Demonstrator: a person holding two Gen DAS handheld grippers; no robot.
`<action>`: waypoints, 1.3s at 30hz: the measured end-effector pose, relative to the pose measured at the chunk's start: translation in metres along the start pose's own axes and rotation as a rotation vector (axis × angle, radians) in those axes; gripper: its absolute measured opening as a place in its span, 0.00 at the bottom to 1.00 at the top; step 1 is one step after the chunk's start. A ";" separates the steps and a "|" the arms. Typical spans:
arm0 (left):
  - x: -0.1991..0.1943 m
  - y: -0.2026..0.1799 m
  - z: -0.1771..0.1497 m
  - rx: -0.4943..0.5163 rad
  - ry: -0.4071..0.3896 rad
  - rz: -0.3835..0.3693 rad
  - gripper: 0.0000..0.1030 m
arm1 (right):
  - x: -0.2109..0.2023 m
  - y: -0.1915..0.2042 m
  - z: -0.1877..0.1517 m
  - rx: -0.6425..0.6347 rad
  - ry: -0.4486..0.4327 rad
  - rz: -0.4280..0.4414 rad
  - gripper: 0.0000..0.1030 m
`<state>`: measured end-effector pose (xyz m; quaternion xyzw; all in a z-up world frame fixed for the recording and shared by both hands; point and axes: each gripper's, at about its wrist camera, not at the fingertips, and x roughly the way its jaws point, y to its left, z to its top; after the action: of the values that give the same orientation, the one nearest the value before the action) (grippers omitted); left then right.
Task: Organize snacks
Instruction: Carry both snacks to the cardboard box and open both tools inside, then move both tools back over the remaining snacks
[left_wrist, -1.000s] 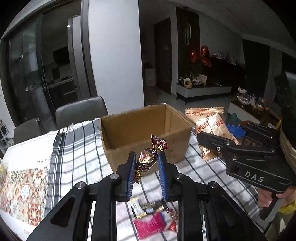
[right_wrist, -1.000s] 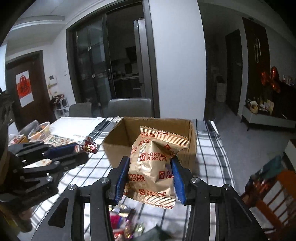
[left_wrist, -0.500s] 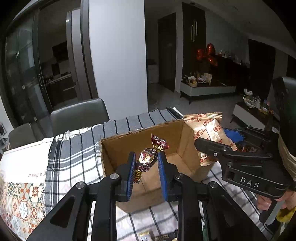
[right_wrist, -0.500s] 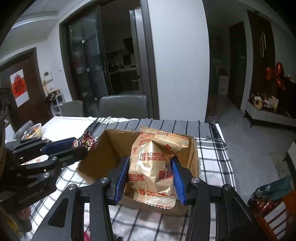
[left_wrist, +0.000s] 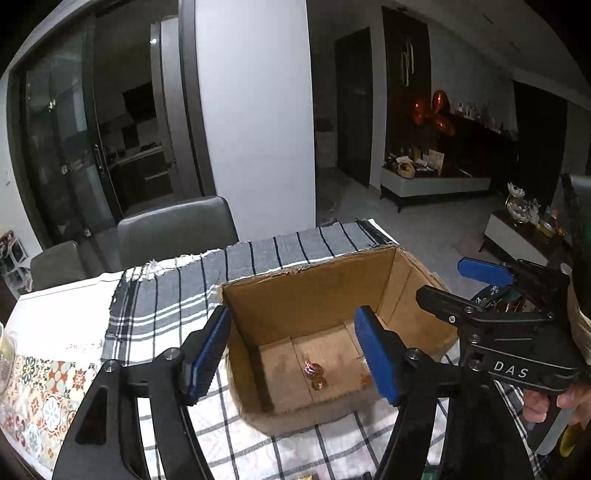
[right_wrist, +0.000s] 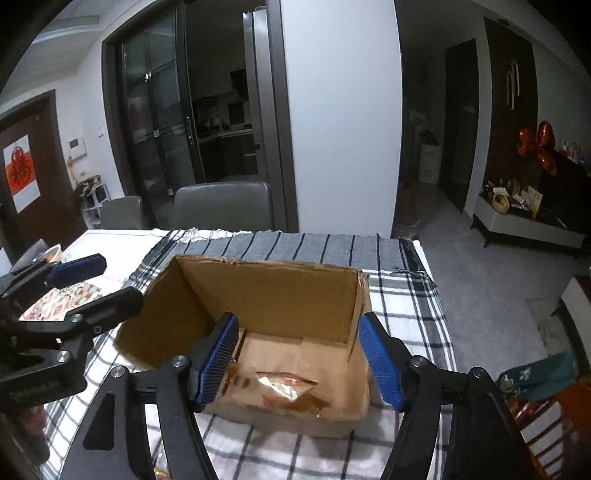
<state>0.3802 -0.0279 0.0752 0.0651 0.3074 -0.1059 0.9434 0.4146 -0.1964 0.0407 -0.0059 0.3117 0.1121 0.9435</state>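
- Left wrist view: your left gripper (left_wrist: 293, 349) has its blue pads spread wide with nothing between them. The open cardboard box (left_wrist: 314, 288) sits straight ahead, its near wall between the two fingers. On the box floor, between the pads, lies a small wrapped candy (left_wrist: 316, 374), blurred. Only this view shows that candy.
- Left wrist view: your right gripper (left_wrist: 476, 280) comes in from beyond the right finger, over the box's right wall, jaws parted and empty. The checked cloth (left_wrist: 166, 295) lies under the box and runs past the left finger.
- Right wrist view: your right gripper (right_wrist: 301, 360) is also spread wide and holds nothing. The cardboard box (right_wrist: 269, 288) is dead ahead, and a biscuit packet (right_wrist: 284, 387) lies flat on its floor between the pads, blurred. The left view does not show it clearly.
- Right wrist view: your left gripper (right_wrist: 88, 282) sits beyond the left finger, at the box's left wall, jaws apart.
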 end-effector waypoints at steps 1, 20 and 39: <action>-0.007 -0.002 -0.004 0.000 -0.009 0.006 0.69 | -0.005 0.001 -0.002 -0.001 -0.007 -0.005 0.66; -0.117 -0.028 -0.065 0.019 -0.153 0.069 0.69 | -0.114 0.019 -0.059 0.005 -0.091 0.015 0.66; -0.156 -0.057 -0.159 0.040 -0.044 0.012 0.69 | -0.160 0.042 -0.157 -0.021 -0.044 0.030 0.66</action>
<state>0.1540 -0.0287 0.0370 0.0834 0.2838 -0.1080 0.9491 0.1888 -0.2009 0.0110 -0.0085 0.2897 0.1295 0.9483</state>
